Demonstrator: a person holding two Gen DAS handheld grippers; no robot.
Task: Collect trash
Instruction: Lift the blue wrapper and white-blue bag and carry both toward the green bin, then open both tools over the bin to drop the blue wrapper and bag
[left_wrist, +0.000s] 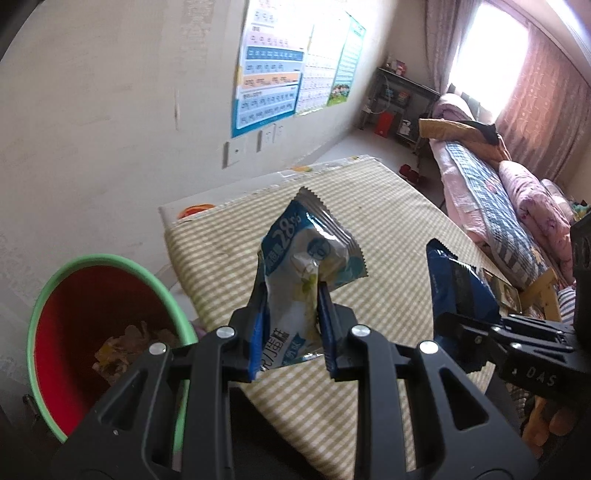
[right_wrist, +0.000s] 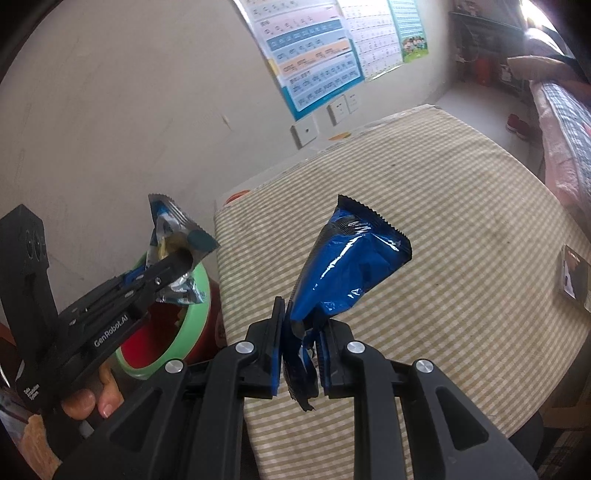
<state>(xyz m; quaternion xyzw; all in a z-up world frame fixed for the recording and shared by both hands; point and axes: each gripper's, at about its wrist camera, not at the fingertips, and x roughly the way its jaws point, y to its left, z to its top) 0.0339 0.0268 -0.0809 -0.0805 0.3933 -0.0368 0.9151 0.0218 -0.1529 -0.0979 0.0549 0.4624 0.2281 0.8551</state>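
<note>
The left tool (left_wrist: 290, 295) is pinching a crumpled white-and-light-blue foil snack wrapper (left_wrist: 308, 254) between nearly closed jaws, the wrapper standing up with its long axis rising away from the tips. The right tool (right_wrist: 301, 343) is clamping, jaws almost together, on the twisted lower end of a glossy dark-blue foil snack wrapper (right_wrist: 347, 266), which is likewise standing up and fanning out toward its serrated top edge. Both wrappers are hanging in the air above the near-left corner of the counter covered with a green-and-cream checked cloth (right_wrist: 461, 229), touching nothing else.

The round red plastic bin with a green rim (left_wrist: 88, 321) is sitting on the floor just beside the counter's left edge, below and to the left of both tools. The left tool is the nearer one, its wrapper lying close to the rim; the right tool is sitting further over the counter. Inside the bin, some yellowish-brown scraps are lying at the bottom; the bin is looking mostly empty, so both wrappers should be fitting easily.
</note>
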